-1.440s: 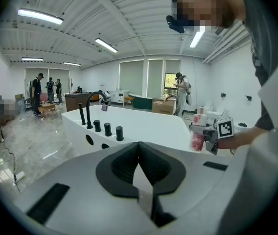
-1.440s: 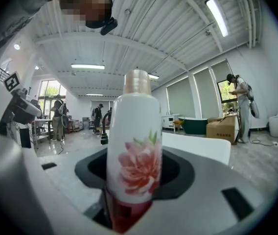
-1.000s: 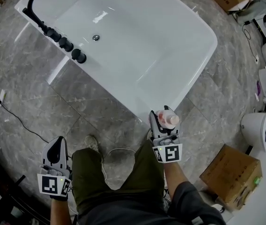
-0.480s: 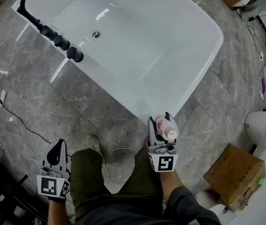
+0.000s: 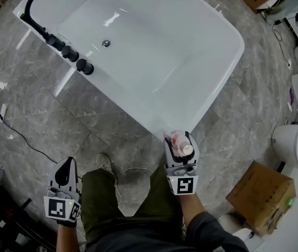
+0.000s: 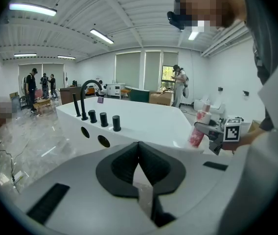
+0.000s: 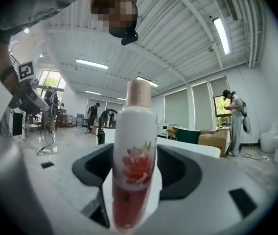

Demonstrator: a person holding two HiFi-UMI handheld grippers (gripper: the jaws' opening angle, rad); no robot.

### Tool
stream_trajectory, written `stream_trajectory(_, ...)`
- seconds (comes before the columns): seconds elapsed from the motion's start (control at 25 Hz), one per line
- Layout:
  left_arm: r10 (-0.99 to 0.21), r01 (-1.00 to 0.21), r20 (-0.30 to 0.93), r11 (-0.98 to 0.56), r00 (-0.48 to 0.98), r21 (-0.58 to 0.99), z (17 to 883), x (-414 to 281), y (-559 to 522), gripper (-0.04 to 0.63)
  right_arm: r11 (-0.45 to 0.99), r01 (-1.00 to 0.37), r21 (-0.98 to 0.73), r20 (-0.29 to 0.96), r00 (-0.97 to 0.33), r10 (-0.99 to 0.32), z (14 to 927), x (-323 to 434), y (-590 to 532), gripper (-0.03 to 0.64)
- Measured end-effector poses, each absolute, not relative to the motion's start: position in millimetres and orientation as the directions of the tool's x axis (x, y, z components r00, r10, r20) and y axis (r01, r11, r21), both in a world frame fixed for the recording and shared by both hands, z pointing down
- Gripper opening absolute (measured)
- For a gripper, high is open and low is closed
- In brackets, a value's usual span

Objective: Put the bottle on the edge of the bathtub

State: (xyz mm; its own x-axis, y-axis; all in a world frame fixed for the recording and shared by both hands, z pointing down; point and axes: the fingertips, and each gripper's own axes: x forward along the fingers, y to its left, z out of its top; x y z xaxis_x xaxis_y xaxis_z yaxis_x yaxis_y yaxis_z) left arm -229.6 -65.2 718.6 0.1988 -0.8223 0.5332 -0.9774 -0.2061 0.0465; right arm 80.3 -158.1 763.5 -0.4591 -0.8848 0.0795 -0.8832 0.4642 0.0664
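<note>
A white bottle [image 5: 182, 144] with a red flower print and a pink cap stands upright on the near corner rim of the white bathtub [image 5: 227, 67]. My right gripper [image 5: 180, 139] is around it and its jaws are opening. In the right gripper view the bottle [image 7: 135, 165] stands between the jaws with a gap on each side. My left gripper [image 5: 65, 168] hangs low beside the person's left leg, shut on nothing. The left gripper view shows the shut jaws [image 6: 141, 180], the tub [image 6: 144, 116] and the bottle [image 6: 198, 129] in the right gripper [image 6: 212, 129].
A black faucet [image 5: 39, 4] and three black knobs [image 5: 70, 53] sit on the tub's far left rim. A cardboard box [image 5: 262, 198] and white toilets [image 5: 290, 143] stand at the right. A cable [image 5: 18, 133] runs over the grey tiled floor at the left.
The right gripper has shifted a little left and down with the bottle, onto the tub's near corner. Its jaws stand wider round the bottle. The left gripper has hardly moved.
</note>
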Motion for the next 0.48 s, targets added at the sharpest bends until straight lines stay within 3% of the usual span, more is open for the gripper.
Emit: stream_trajectory(0.48, -0.853, -0.974, 0.471, -0.211, 0.226, 0.085, 634.5, -209.8, -68.9, 0.000, 0.480, -0.875, 0.068, 0.183, -0.462, -0.868, 673.6, 106.4, -128.6, 0.259)
